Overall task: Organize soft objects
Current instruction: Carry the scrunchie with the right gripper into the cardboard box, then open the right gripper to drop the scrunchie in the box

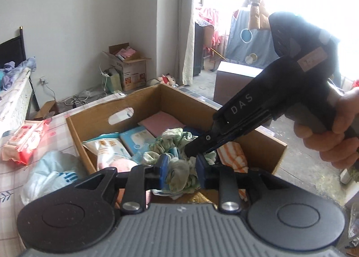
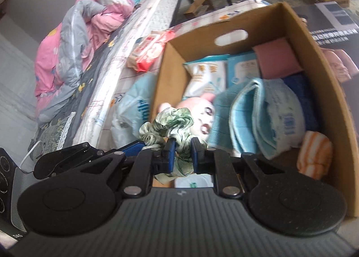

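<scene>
A green-and-white scrunchie (image 1: 179, 174) is held over the open cardboard box (image 1: 143, 100). My left gripper (image 1: 181, 173) is shut on one end of it. My right gripper (image 2: 181, 156) is shut on the same scrunchie (image 2: 172, 122); in the left wrist view it (image 1: 202, 149) reaches in from the right. The box (image 2: 318, 59) holds tissue packs (image 2: 206, 75), a pink cloth (image 2: 278, 57), a blue towel (image 2: 242, 113), an orange-striped cloth (image 2: 314, 156) and a pink plush (image 2: 197, 109).
A red wipes pack (image 1: 24, 140) and a pale blue plastic bag (image 1: 51, 174) lie on the bedsheet left of the box. A bed with a pink quilt (image 2: 74, 39) is further left. Boxes and cables sit on the floor by the far wall (image 1: 128, 70).
</scene>
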Demonstrator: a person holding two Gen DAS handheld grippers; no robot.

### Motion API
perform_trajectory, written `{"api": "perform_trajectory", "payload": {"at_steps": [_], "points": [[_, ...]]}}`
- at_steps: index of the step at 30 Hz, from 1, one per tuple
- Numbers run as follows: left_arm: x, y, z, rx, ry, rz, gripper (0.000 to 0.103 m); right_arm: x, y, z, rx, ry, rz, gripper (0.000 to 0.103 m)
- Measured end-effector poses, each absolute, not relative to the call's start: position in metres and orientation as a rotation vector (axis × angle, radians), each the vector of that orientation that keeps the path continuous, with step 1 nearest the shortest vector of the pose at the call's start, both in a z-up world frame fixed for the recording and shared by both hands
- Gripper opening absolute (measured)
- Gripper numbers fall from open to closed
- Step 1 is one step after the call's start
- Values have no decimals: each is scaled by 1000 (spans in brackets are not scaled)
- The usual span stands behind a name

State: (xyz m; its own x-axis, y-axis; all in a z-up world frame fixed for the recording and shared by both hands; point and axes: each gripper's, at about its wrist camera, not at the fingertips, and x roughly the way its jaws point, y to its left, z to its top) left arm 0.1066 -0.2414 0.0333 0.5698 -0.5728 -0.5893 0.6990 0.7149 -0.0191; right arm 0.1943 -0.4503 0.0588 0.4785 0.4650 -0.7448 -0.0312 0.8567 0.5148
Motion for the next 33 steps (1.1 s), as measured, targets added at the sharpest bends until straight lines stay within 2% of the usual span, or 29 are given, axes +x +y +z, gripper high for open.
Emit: {"api": "perform_trajectory", "payload": {"at_steps": [6, 11, 15, 19, 24, 29, 33], "points": [[112, -234, 20, 224, 649, -697, 37, 188, -488, 9, 415, 1143, 189, 14], [126, -206, 28, 184, 659, -609, 44, 207, -485, -28, 281, 1274, 159, 15], [126, -187, 36, 160, 657, -554, 46, 215, -472, -42, 156, 1345, 143, 17], [124, -173, 43, 149, 640, -518, 49, 216, -463, -35, 63, 1356, 139, 19], [116, -155, 48, 130, 631, -488, 54, 208, -460, -10, 40, 1286, 105, 28], [109, -142, 47, 118, 634, -474, 61, 207, -455, 8, 174, 1215, 179, 28], [103, -128, 46, 103, 639, -457, 68, 211, -446, 1, 248, 1236, 229, 28]]}}
